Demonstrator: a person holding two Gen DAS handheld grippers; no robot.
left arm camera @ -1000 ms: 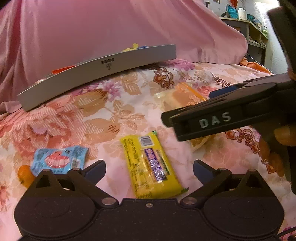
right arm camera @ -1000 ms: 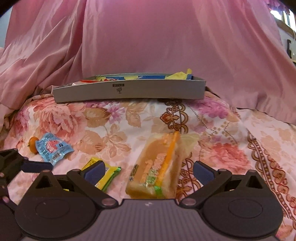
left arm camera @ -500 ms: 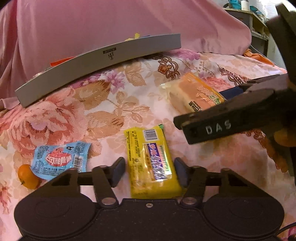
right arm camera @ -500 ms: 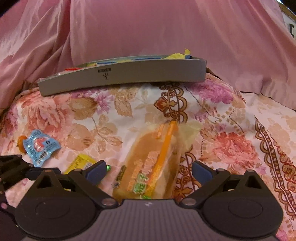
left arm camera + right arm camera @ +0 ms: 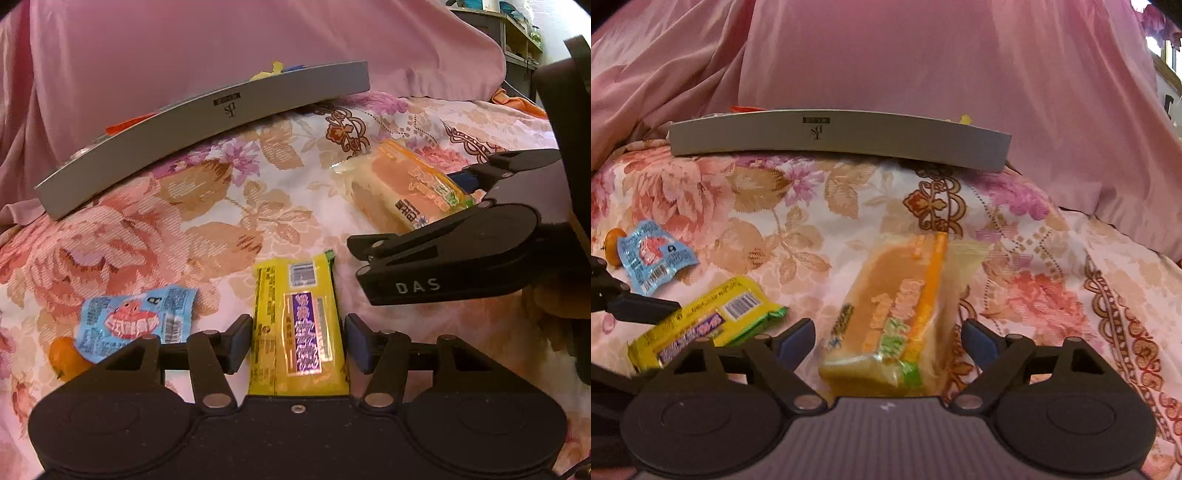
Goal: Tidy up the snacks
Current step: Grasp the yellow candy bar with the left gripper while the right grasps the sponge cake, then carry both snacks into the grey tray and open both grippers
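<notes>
My left gripper (image 5: 298, 341) is shut on a yellow snack bar (image 5: 299, 325), its pads against both long sides; the bar also shows in the right wrist view (image 5: 705, 317). My right gripper (image 5: 888, 338) is open, its fingers either side of an orange wrapped bread pack (image 5: 897, 310) without touching; the pack also shows in the left wrist view (image 5: 402, 188). A grey box (image 5: 834, 134) with snacks inside stands at the back of the bed, also in the left wrist view (image 5: 207, 122). A blue snack packet (image 5: 136, 321) lies left of the bar.
A small orange fruit (image 5: 64, 356) lies under the blue packet's corner. The floral bedspread (image 5: 1052, 295) carries everything. A pink draped cloth (image 5: 923, 55) rises behind the box. Shelves (image 5: 517, 33) stand far right. The right gripper's body (image 5: 461, 258) is close beside the left one.
My left gripper closed from wide open onto the yellow bar. My right gripper moved forward around the bread pack and narrowed slightly.
</notes>
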